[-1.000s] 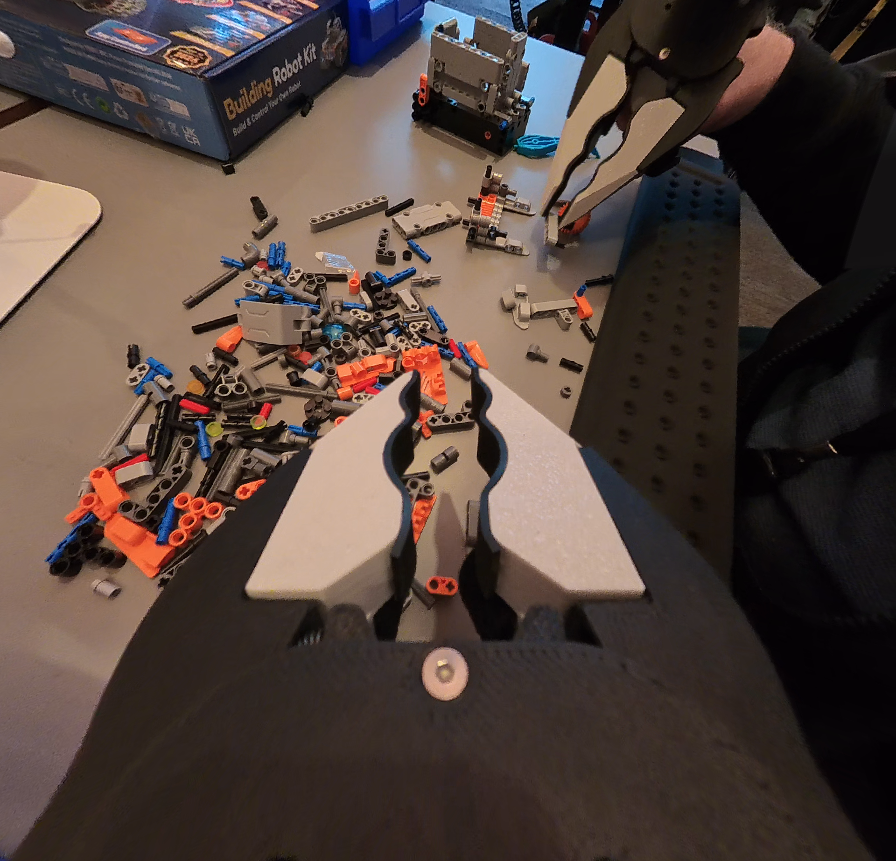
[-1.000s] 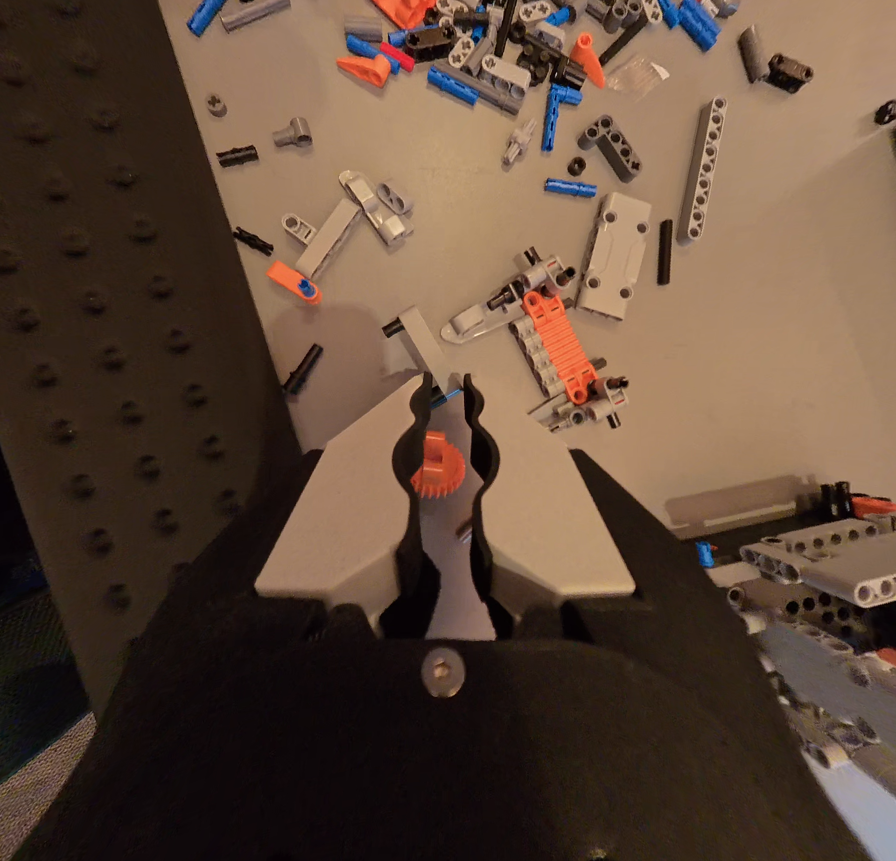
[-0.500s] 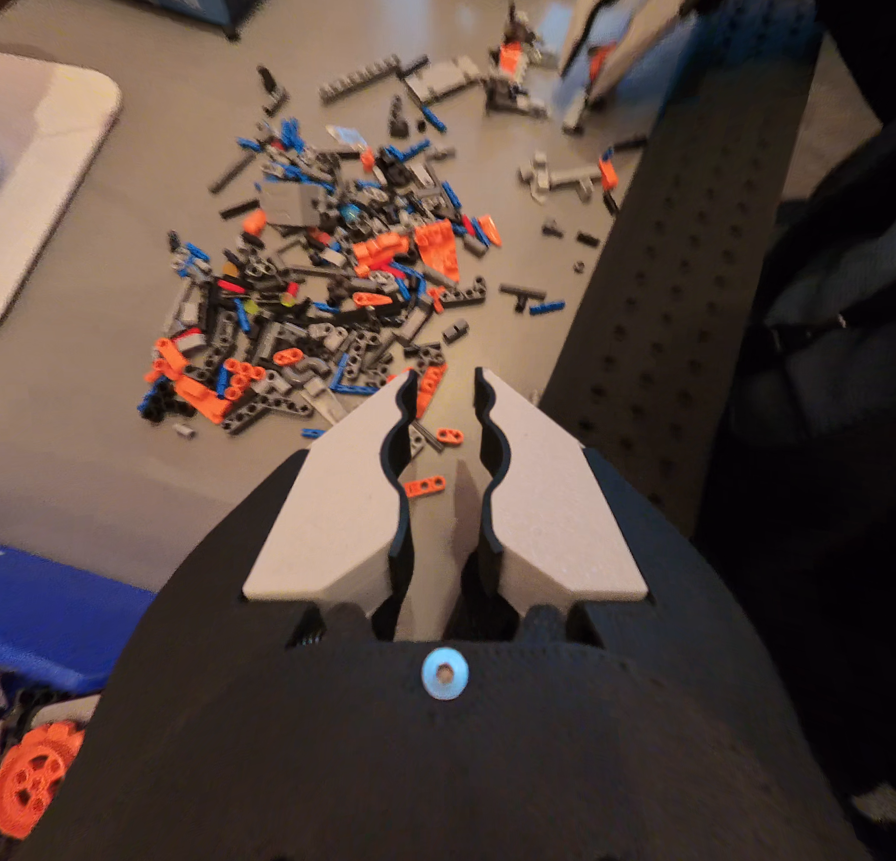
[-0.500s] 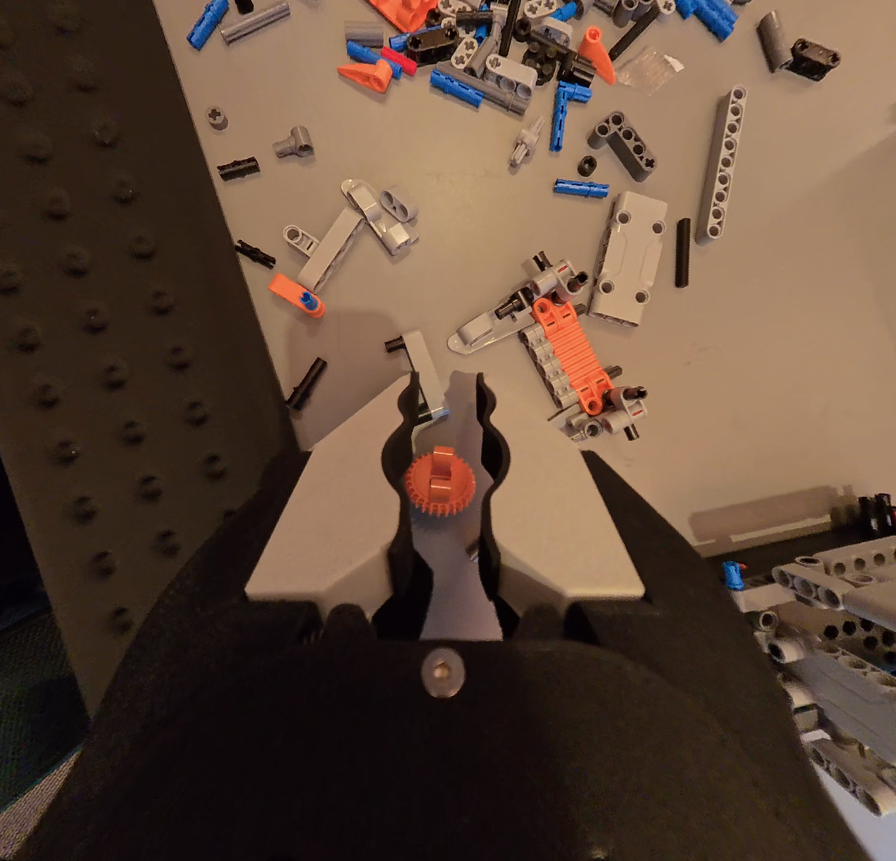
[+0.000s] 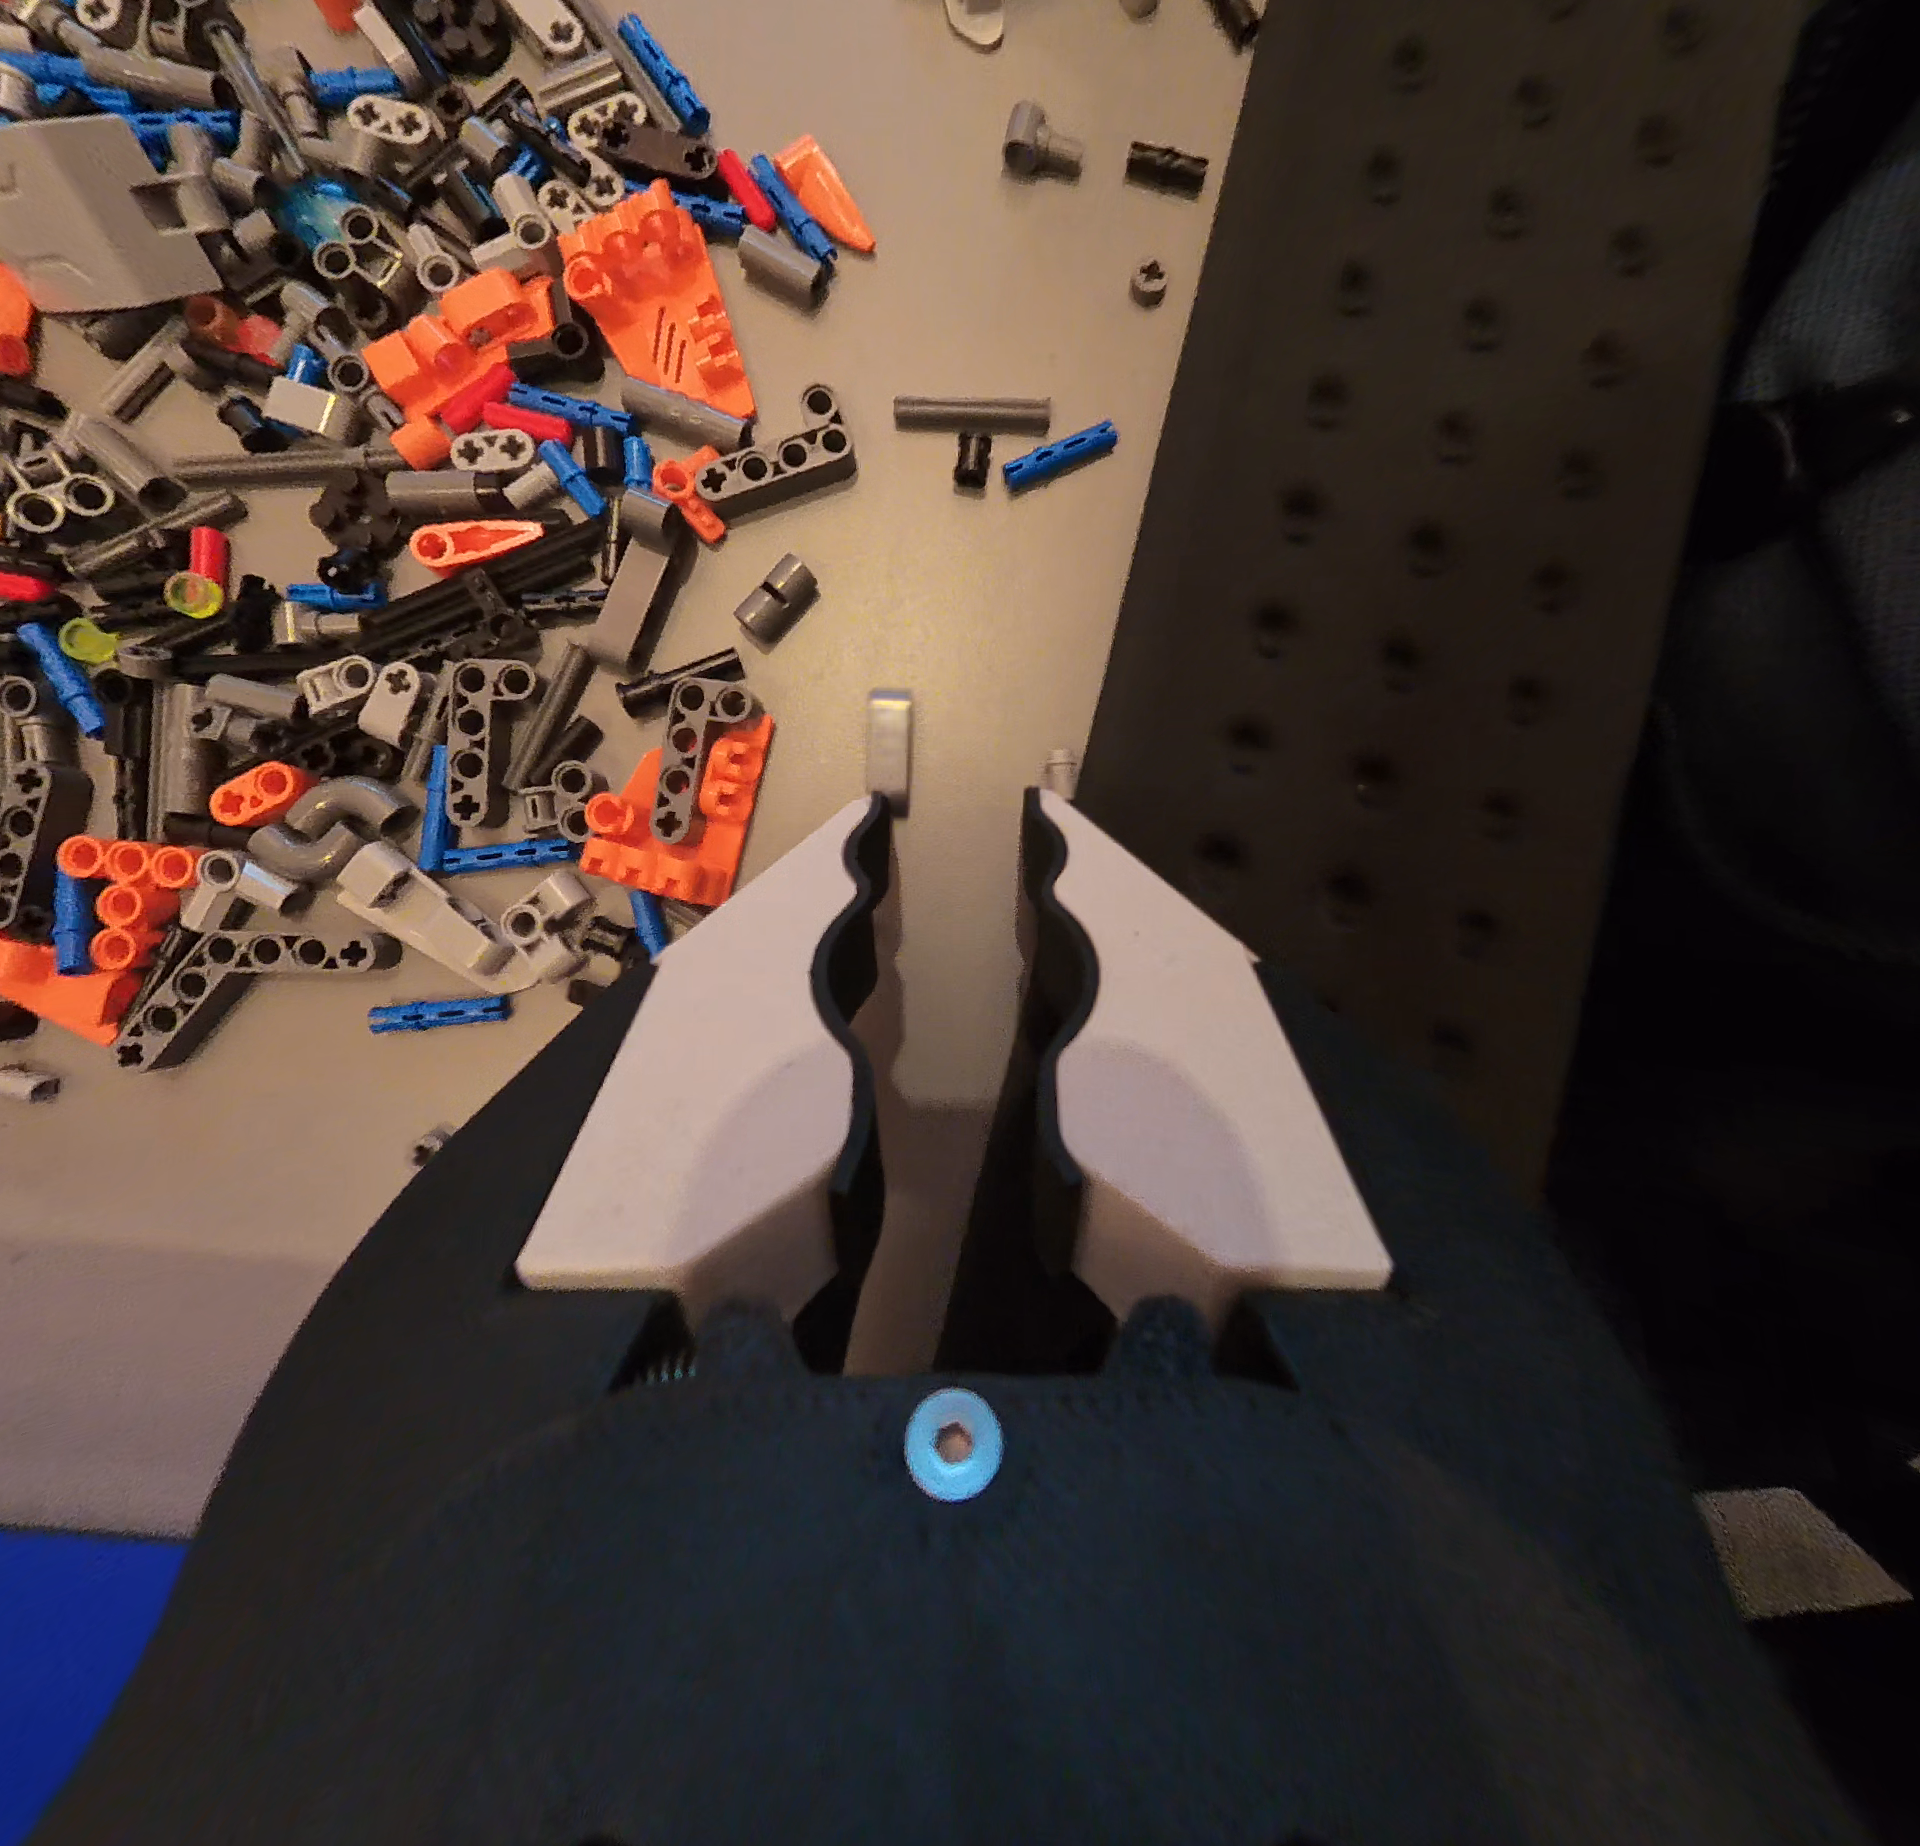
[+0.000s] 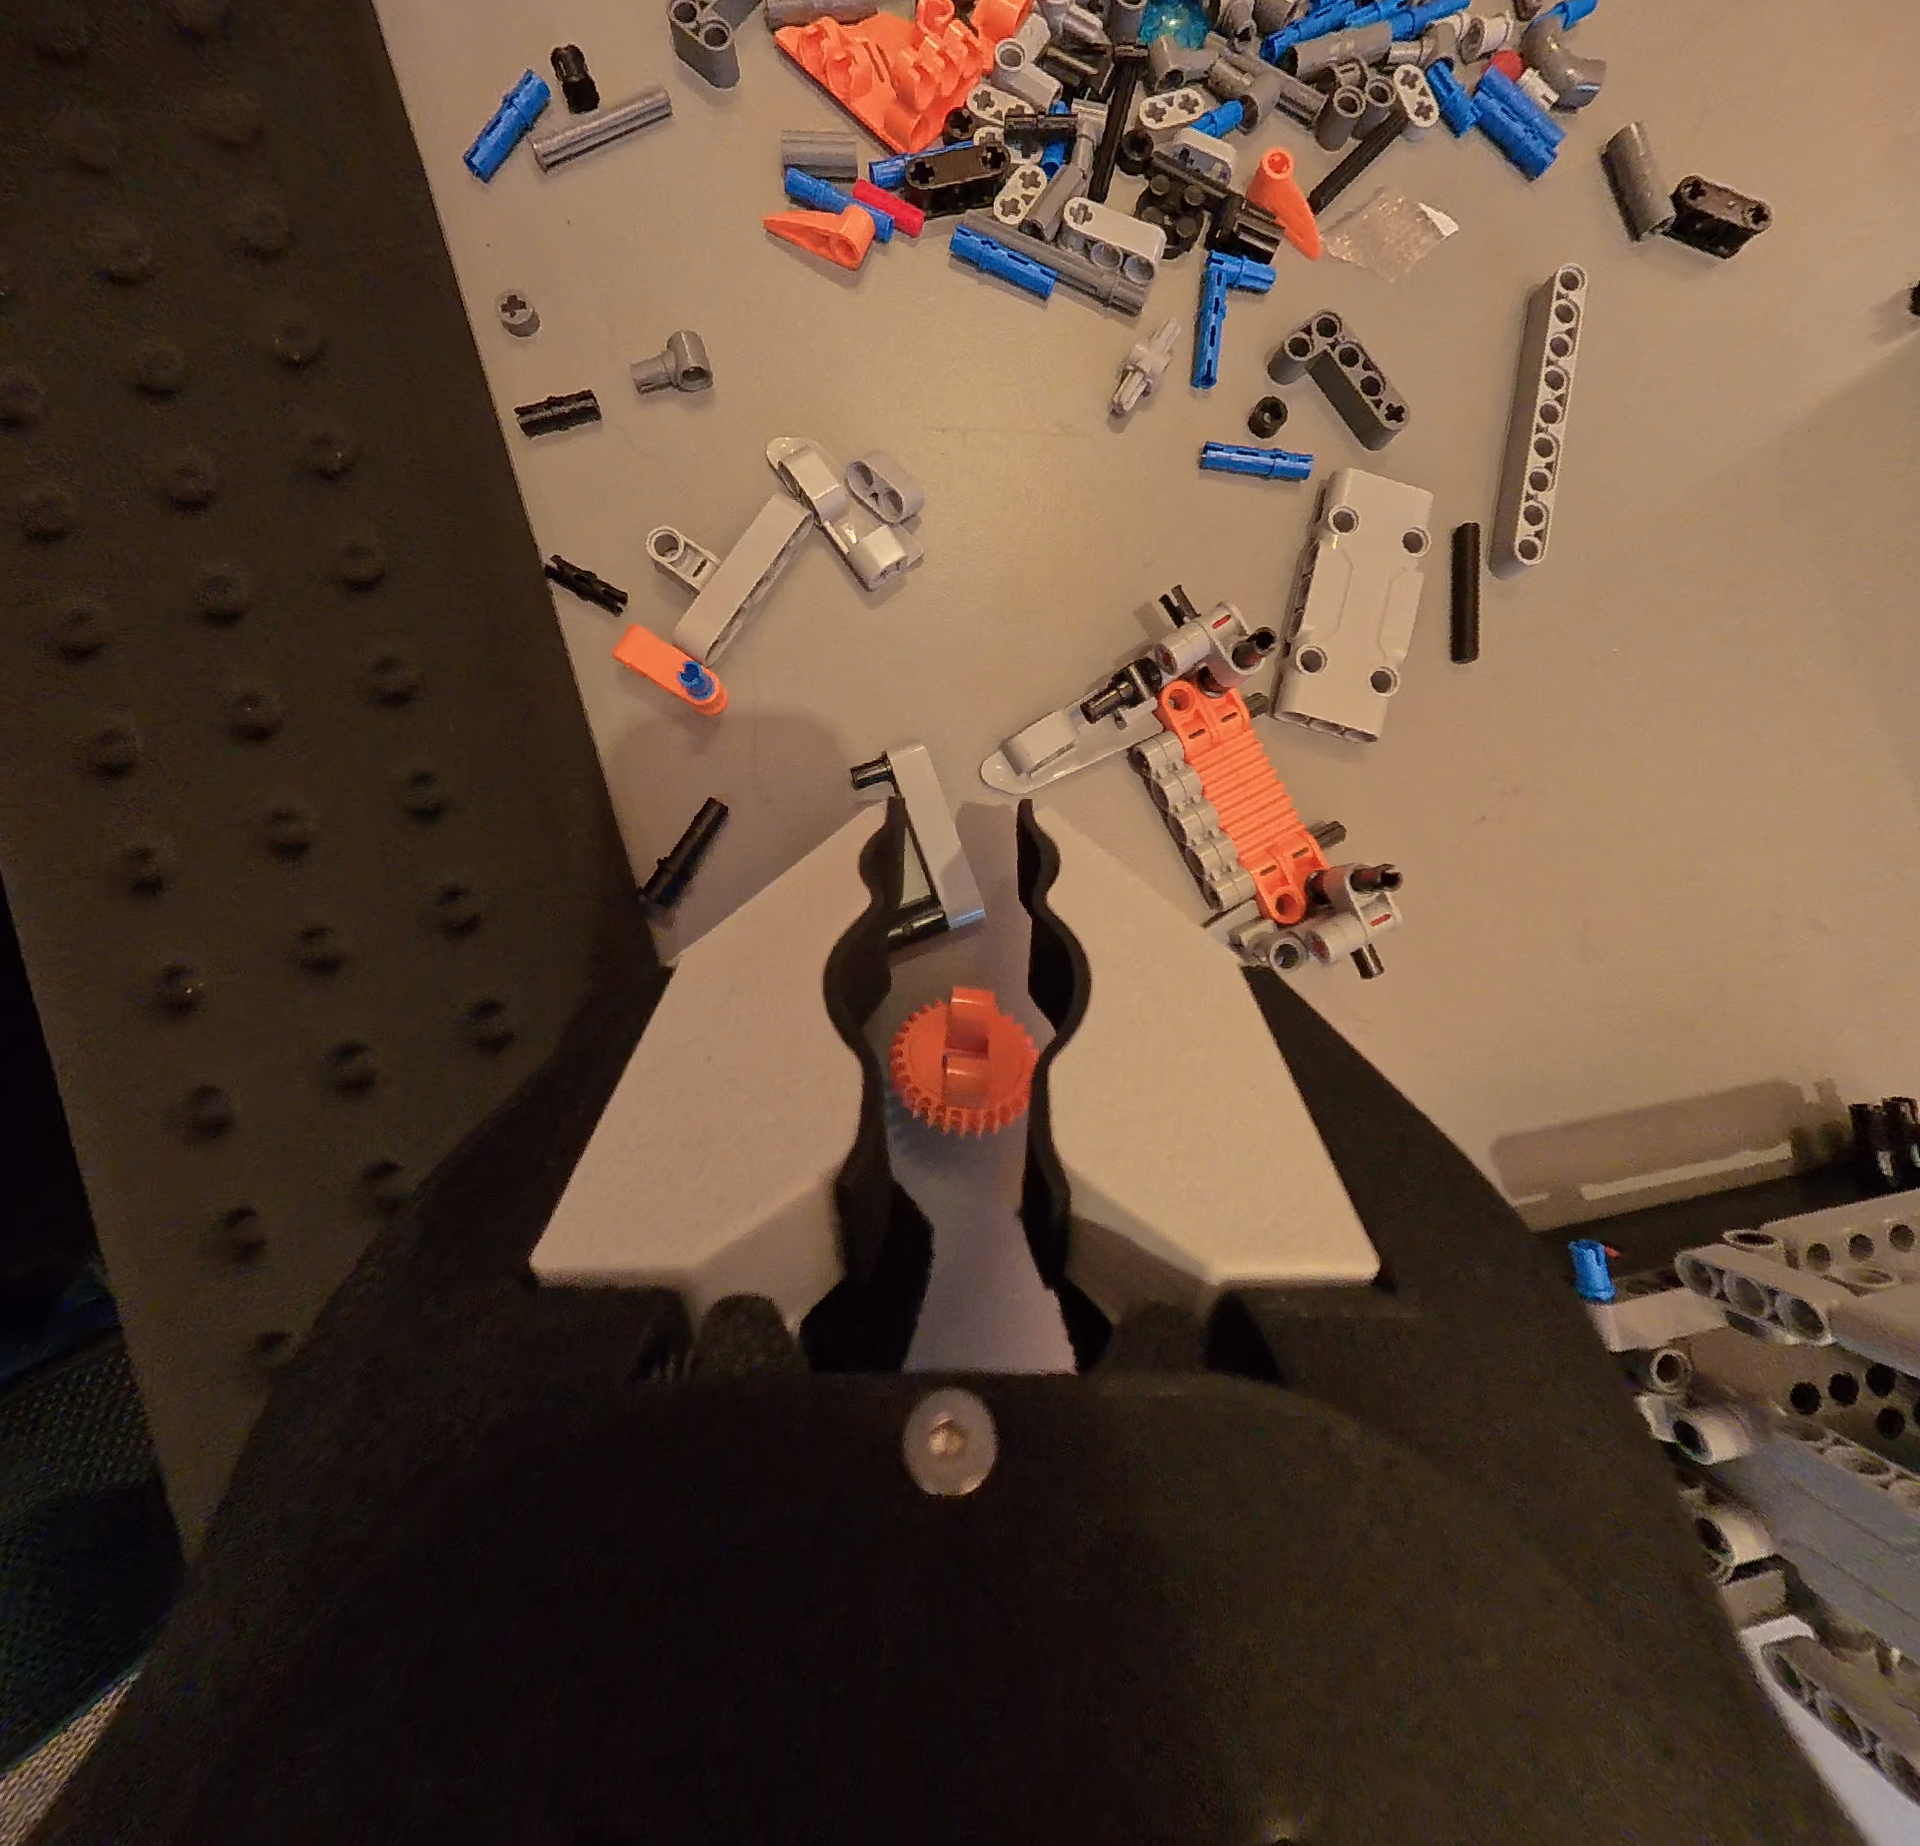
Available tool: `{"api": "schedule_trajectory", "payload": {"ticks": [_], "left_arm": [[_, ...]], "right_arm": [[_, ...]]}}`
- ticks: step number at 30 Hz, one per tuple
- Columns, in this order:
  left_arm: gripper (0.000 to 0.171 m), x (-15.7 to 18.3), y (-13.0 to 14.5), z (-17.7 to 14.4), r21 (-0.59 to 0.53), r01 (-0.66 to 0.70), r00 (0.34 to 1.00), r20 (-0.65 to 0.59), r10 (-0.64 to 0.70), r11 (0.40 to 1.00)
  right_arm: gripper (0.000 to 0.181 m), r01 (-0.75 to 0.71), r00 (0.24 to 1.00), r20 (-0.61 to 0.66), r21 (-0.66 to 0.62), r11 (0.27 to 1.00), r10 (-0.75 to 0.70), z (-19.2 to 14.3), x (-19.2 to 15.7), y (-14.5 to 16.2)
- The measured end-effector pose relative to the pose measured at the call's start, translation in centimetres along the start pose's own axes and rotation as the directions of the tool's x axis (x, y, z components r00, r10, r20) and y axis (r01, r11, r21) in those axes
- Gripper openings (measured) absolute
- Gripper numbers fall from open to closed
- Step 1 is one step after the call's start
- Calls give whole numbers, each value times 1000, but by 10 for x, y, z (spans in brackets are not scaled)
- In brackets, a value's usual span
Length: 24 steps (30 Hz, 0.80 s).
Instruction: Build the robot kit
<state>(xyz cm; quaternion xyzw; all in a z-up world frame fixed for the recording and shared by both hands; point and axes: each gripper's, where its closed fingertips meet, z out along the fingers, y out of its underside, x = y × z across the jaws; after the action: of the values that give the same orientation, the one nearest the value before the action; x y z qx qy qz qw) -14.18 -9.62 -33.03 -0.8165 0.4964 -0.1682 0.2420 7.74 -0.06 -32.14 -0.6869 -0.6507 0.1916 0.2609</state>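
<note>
My left gripper (image 5: 956,807) is open and empty, low over the grey table (image 5: 987,269). A small light grey piece (image 5: 890,747) lies just ahead of its left fingertip. A pile of orange, blue, grey and black building parts (image 5: 416,446) spreads to its left. My right gripper (image 6: 954,809) is open. An orange gear (image 6: 961,1069) lies between its fingers, with something blue under it. A light grey beam with a black pin (image 6: 935,840) sits between the fingertips. The same pile (image 6: 1091,113) lies farther ahead.
A black studded strip runs along the table edge (image 5: 1455,446), and also shows in the right wrist view (image 6: 208,549). An orange-and-grey sub-assembly (image 6: 1236,820), a grey panel (image 6: 1351,601) and a long grey beam (image 6: 1543,414) lie right of my right gripper. A grey built structure (image 6: 1787,1381) stands at lower right. The tips of one gripper are about 25 centimetres away from the tips of the other.
My left gripper has dropped closer to the table at the pile's near right edge. My right gripper's jaws have opened off the orange gear, which now lies between them.
</note>
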Motion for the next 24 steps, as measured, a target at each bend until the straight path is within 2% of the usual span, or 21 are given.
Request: {"api": "schedule_trajectory", "payload": {"ticks": [6,13,20,24], "left_arm": [[22,-11,0,-2,6,-2,999,55,2,1000],[21,-31,-9,-25,96,9,985,168,-25,995],[22,-72,-10,-43,184,135,927,324,-189,974],[23,-93,-4,-41,170,210,880,397,-262,963]], "right_arm": [[18,-2,1000,-5,16,1000,2,0,2,-1],[17,4,1000,-20,56,998,-3,0,5,-7],[16,4,999,-52,129,992,2,-5,12,-17],[16,3,998,-65,171,985,8,-8,15,-22]]}}
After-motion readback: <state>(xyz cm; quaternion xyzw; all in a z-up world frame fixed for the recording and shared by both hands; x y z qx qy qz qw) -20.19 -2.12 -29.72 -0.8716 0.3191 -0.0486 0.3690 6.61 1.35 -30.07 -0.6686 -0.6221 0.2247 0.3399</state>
